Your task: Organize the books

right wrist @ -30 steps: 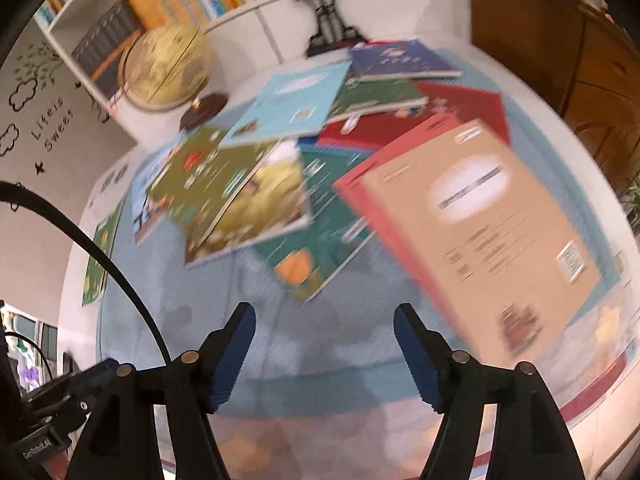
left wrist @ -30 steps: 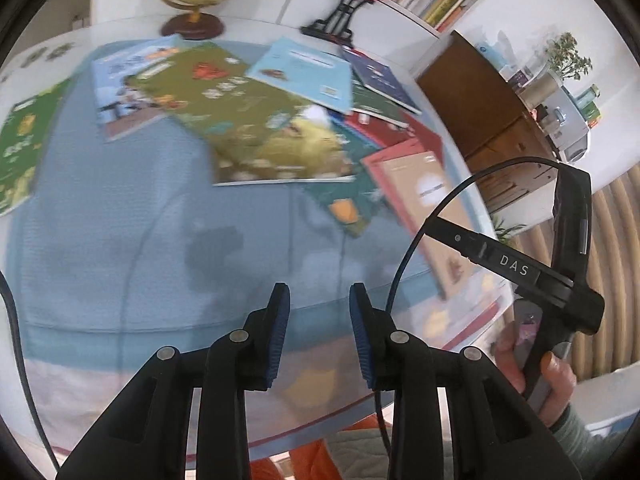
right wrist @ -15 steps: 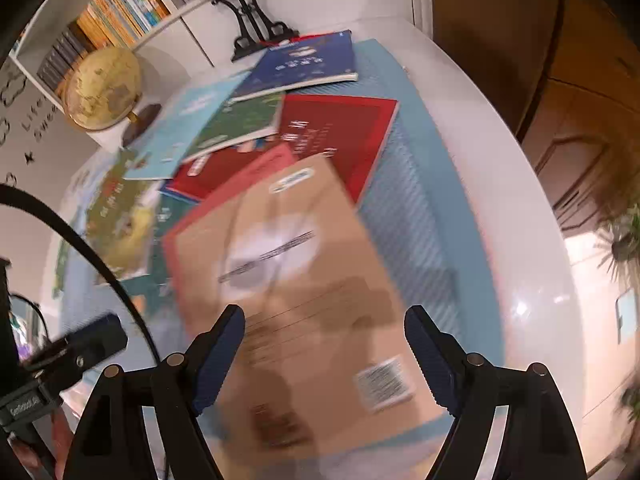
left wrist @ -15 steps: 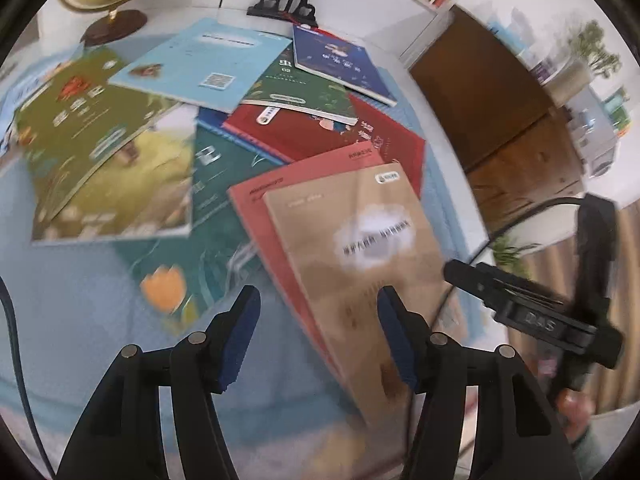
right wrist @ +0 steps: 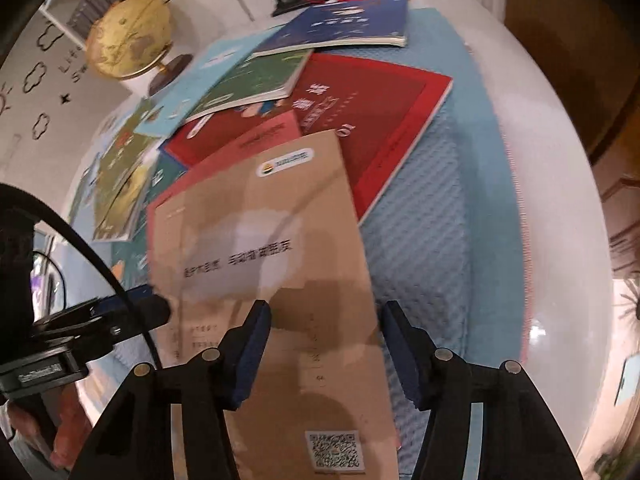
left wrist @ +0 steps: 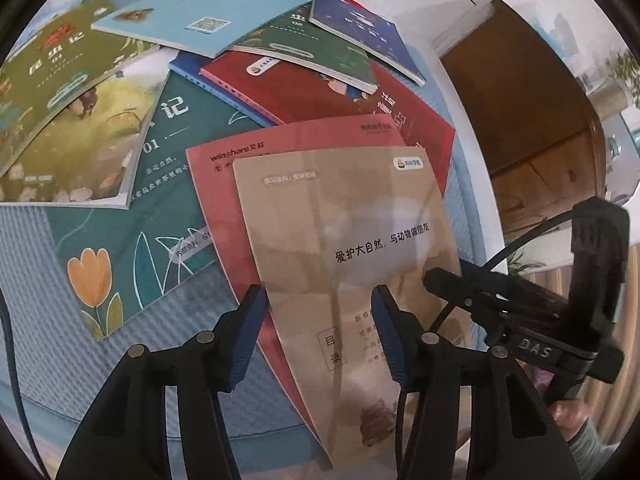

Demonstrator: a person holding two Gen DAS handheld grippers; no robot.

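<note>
Both grippers have swung in from the bare blue cloth to sit over the tan book, which now fills the lower half of each view; a sec ago it lay off toward 3 o'clock.

White round tabletop (right wrist: pixel 560 240) carries a textured light-blue cloth (right wrist: pixel 432 240) w/ a loose spread of books. Olive-green picture book (left wrist: pixel 60 92) lies at 10 o'clock in the left view, dark-teal book w/ orange tulip (left wrist: pixel 132 240) under its edge. Bright-red softcover book (right wrist: pixel 384 120) sits at 1 o'clock in the right view, w/ a dark-green book (right wrist: pixel 256 76), pale-blue booklet (left wrist: pixel 208 12) and navy-blue book (right wrist: pixel 344 24) overlapping toward 12. Tan kraft-paper book (left wrist: pixel 352 240) rests flat on a salmon-pink book (left wrist: pixel 224 184), near edge close to the tabletop rim at 6.

Left gripper (left wrist: pixel 318 328): fingers apart, straddling the tan book's left part, left pad above its left edge; whether they touch it I can't tell. Right gripper (right wrist: pixel 324 348): fingers apart, just been closing, straddling the book's right edge, not clamped. Gold desk globe (right wrist: pixel 132 36) stands at 11 o'clock in the right view.
</note>
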